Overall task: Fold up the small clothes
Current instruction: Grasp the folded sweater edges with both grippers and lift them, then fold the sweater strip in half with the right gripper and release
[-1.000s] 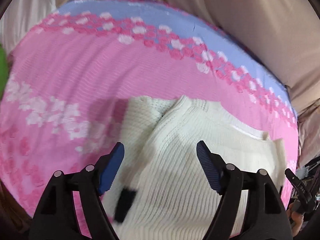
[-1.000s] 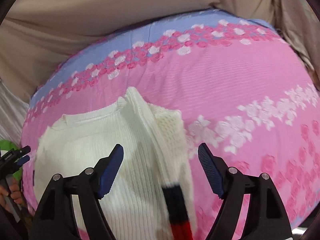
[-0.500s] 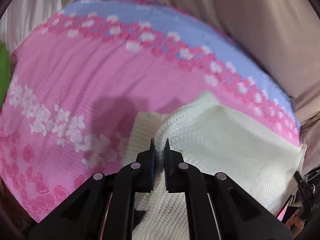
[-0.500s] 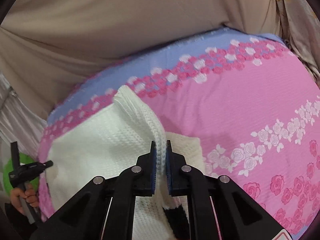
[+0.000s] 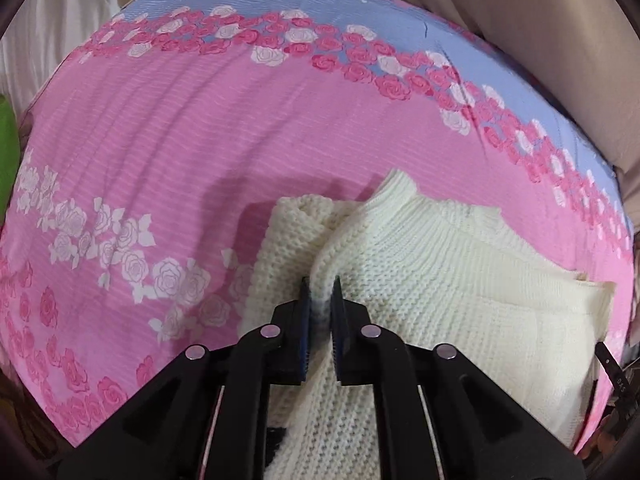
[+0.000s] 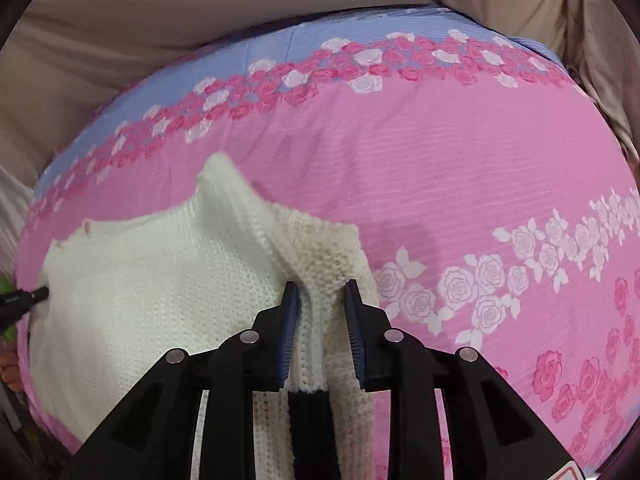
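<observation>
A cream knitted sweater (image 5: pixel 440 280) lies on the pink rose-print bedspread (image 5: pixel 160 140), its sleeve folded along the side. My left gripper (image 5: pixel 320 300) is shut on the sweater's folded side edge. In the right wrist view the same sweater (image 6: pixel 160 288) fills the lower left, with a black cuff band (image 6: pixel 308 412) below the fingers. My right gripper (image 6: pixel 322 300) stands around the other side's folded edge and sleeve, its jaws parted by a narrow gap with the knit between them.
The bedspread (image 6: pixel 460 180) has a blue band with roses at the far edge (image 6: pixel 320 52). Beige fabric (image 6: pixel 160 12) rises behind the bed. A green object (image 5: pixel 8 152) sits at the far left. The other gripper's tip shows at each view's edge (image 6: pixel 24 298).
Both grippers closed on the sweater's side edges half a second ago. Since then the right jaws have parted slightly and the sweater has settled lower on the bed.
</observation>
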A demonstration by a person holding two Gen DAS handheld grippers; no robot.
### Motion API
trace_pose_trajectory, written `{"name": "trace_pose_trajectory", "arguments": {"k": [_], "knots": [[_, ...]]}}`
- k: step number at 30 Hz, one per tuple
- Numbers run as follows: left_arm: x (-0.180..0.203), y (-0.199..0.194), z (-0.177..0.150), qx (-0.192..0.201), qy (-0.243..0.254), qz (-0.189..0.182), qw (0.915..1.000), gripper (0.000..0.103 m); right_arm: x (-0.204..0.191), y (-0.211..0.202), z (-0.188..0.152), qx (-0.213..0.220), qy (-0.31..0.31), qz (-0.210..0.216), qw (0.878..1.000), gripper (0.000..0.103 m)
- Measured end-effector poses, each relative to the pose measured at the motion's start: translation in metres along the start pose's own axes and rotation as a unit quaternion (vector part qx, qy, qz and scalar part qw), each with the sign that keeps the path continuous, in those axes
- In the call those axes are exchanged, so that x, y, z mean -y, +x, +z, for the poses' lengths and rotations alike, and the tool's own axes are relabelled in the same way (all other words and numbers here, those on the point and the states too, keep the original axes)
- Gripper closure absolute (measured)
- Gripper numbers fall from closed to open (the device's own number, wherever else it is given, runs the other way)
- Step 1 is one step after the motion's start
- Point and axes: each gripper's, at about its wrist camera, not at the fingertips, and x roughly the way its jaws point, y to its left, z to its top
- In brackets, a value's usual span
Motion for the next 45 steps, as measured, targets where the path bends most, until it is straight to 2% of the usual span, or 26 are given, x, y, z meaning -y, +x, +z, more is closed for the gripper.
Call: {"name": "trace_pose_trajectory", "arguments": {"k": [1,2,3,4,5,6,8,11,12,14,17,19,20,21,22,24,27,29,33,36,39,41,42,43,45], "knots": [[-0.005,-0.011,-0.002,0.008,-0.008,-0.016,0.9998,0.09,0.003,-0.013,0.001,0.013,0.012,0.001,1.0,0.08],[-0.01,-0.02,-0.004,0.015,-0.013,-0.025,0.9995,0.082,0.003,-0.031,0.001,0.032,0.014,0.001,0.999,0.077],[-0.016,-0.03,-0.007,0.023,-0.017,-0.026,0.9992,0.07,0.001,-0.046,0.0,0.043,0.006,0.002,0.999,0.076],[-0.025,-0.041,-0.013,0.036,-0.022,-0.025,0.9988,0.063,-0.004,-0.06,-0.002,0.052,-0.005,0.007,0.999,0.076],[-0.031,-0.047,-0.019,0.04,-0.023,-0.025,0.9986,0.052,-0.013,-0.075,-0.006,0.058,-0.019,0.023,0.998,0.075],[-0.04,-0.051,-0.026,0.038,-0.025,-0.022,0.9987,0.046,-0.022,-0.084,-0.011,0.056,-0.032,0.044,0.997,0.075],[-0.059,-0.049,-0.045,0.02,-0.039,-0.024,0.9988,0.04,-0.051,-0.089,-0.026,0.03,-0.064,0.089,0.994,0.076],[-0.077,-0.034,-0.068,-0.008,-0.083,-0.046,0.9954,0.03,-0.105,-0.071,-0.052,-0.014,-0.127,0.121,0.984,0.076],[-0.082,-0.029,-0.077,-0.018,-0.104,-0.056,0.9928,0.027,-0.123,-0.059,-0.06,-0.03,-0.148,0.127,0.98,0.076],[-0.082,-0.026,-0.089,-0.026,-0.125,-0.079,0.9887,0.025,-0.149,-0.038,-0.071,-0.052,-0.179,0.127,0.974,0.076],[-0.078,-0.015,-0.099,-0.029,-0.143,-0.099,0.9843,0.021,-0.169,-0.008,-0.077,-0.084,-0.203,0.122,0.968,0.076],[-0.073,-0.015,-0.099,-0.014,-0.137,-0.09,0.9864,0.021,-0.174,0.012,-0.082,-0.106,-0.213,0.109,0.965,0.076],[-0.07,-0.016,-0.099,-0.01,-0.129,-0.086,0.9879,0.039,-0.175,0.015,-0.083,-0.099,-0.213,0.11,0.966,0.076],[-0.065,-0.017,-0.096,-0.006,-0.119,-0.099,0.9879,0.061,-0.176,0.016,-0.083,-0.096,-0.212,0.109,0.966,0.076],[-0.062,-0.019,-0.094,-0.013,-0.112,-0.119,0.9864,0.069,-0.177,0.017,-0.083,-0.096,-0.213,0.107,0.966,0.076],[-0.058,-0.031,-0.09,-0.008,-0.115,-0.129,0.9849,0.078,-0.179,0.017,-0.085,-0.097,-0.217,0.104,0.966,0.076],[-0.034,-0.07,-0.081,0.022,-0.081,-0.161,0.9833,0.081,-0.179,0.021,-0.084,-0.095,-0.216,0.111,0.965,0.076],[0.0,-0.101,-0.076,0.041,-0.029,-0.185,0.9814,0.081,-0.173,0.02,-0.082,-0.096,-0.199,0.127,0.967,0.076],[0.088,-0.136,-0.078,0.055,0.09,-0.229,0.9676,0.081,-0.136,0.002,-0.07,-0.092,-0.125,0.165,0.974,0.077],[0.166,-0.128,-0.093,0.038,0.186,-0.245,0.9508,0.081,-0.085,-0.022,-0.062,-0.068,-0.065,0.164,0.982,0.075],[0.23,-0.088,-0.118,-0.008,0.266,-0.222,0.9379,0.074,-0.033,-0.035,-0.065,-0.059,-0.028,0.135,0.989,0.072],[0.239,-0.074,-0.134,-0.017,0.293,-0.183,0.9382,0.07,-0.003,-0.043,-0.07,-0.056,-0.012,0.109,0.992,0.069],[0.239,-0.074,-0.138,-0.017,0.295,-0.175,0.9394,0.069,0.008,-0.048,-0.072,-0.054,-0.004,0.102,0.993,0.069],[0.233,-0.083,-0.141,-0.002,0.286,-0.185,0.9401,0.067,0.018,-0.056,-0.074,-0.047,0.007,0.101,0.994,0.069],[0.214,-0.101,-0.137,0.036,0.274,-0.179,0.9442,0.046,0.027,-0.07,-0.074,-0.032,0.022,0.103,0.994,0.058]]}}
